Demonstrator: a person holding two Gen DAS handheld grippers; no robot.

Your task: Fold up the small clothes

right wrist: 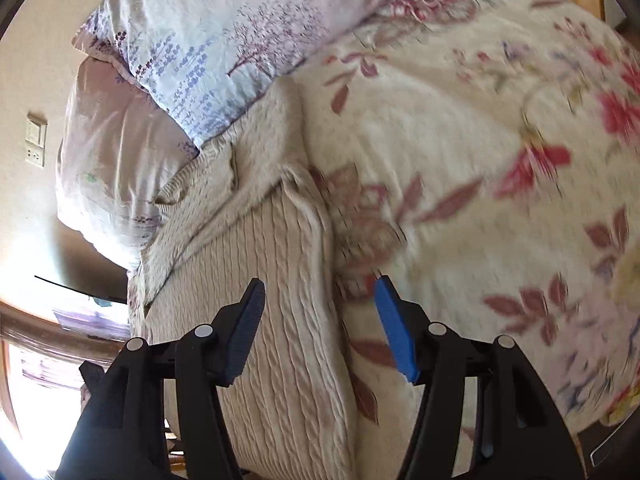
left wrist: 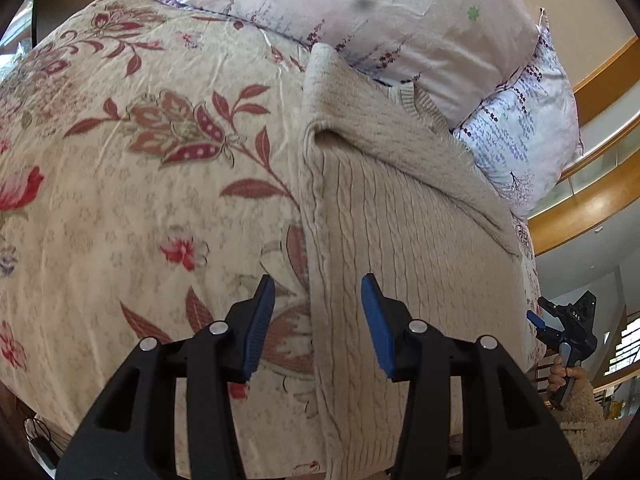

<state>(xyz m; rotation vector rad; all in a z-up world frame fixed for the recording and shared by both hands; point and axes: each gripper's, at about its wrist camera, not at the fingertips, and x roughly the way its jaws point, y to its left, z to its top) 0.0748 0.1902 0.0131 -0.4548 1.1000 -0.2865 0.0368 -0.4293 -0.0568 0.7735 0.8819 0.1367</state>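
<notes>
Sweater [left wrist: 400, 216] lies on the floral bed [left wrist: 120, 200], sides folded into a narrow strip; final fold seems left. Both grippers, left [left wrist: 318, 320] and right [right wrist: 320, 320], hover with fingers released, empty.

Cream cable-knit sweater [left wrist: 400, 220], red-floral cream bedspread [left wrist: 140, 200], lavender-print pillow [left wrist: 520, 132]
</notes>
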